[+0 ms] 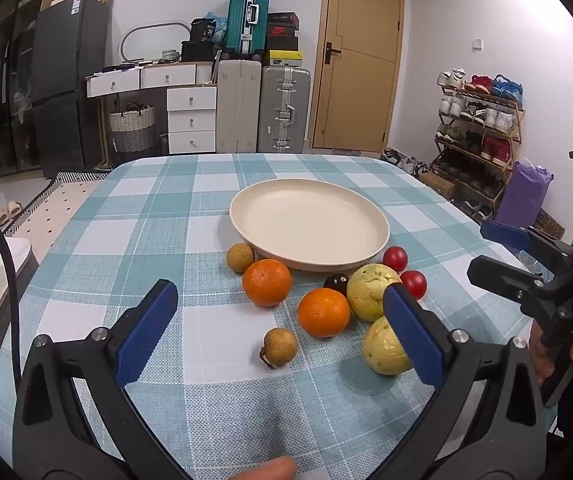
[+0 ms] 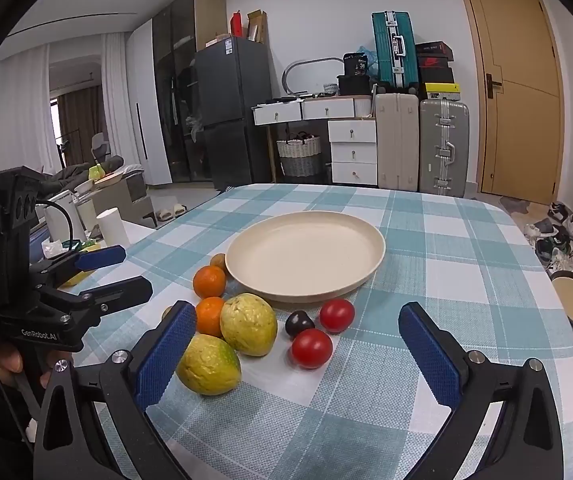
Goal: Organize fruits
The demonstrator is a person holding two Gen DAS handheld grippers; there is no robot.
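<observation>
**Hovering Over the Fruit Group, Both Claws Wide and Empty**

Left claw (image 1: pixel 278 320): jaws spread to full width, nothing held. It hangs above the near part of the tabletop (image 1: pixel 158 232), tilted downward toward the fruit. In the left wrist view, a small brown fruit (image 1: pixel 280 347) lies on the cloth between the two blue pads, clear of both. The right-side pad overlaps a yellow-green guava (image 1: pixel 382 350) in the picture; contact cannot be confirmed.

Right claw (image 2: pixel 298 340): jaws spread equally wide, nothing held. In the right wrist view, a red tomato (image 2: pixel 312 348) lies between the pads, with a second red tomato (image 2: pixel 337 315) and a dark plum-like fruit (image 2: pixel 297 323) just beyond it. The left-side pad stands in front of the near guava.

Fruit layout: a second guava (image 1: pixel 370 292) sits behind the first. Two oranges (image 1: pixel 267 282) (image 1: pixel 323 312) lie left of the guavas. Another small brown fruit (image 1: pixel 240 257) rests just beside the rim of the plate.

Plate (image 1: pixel 310 224): cream, round, holding no fruit, positioned beyond the fruit group near the middle of the checked teal-and-white cloth.

Surroundings: suitcases (image 1: pixel 284 110), a white drawer unit (image 1: pixel 191 120) and a wooden door (image 1: pixel 356 56) stand against the far wall.
</observation>
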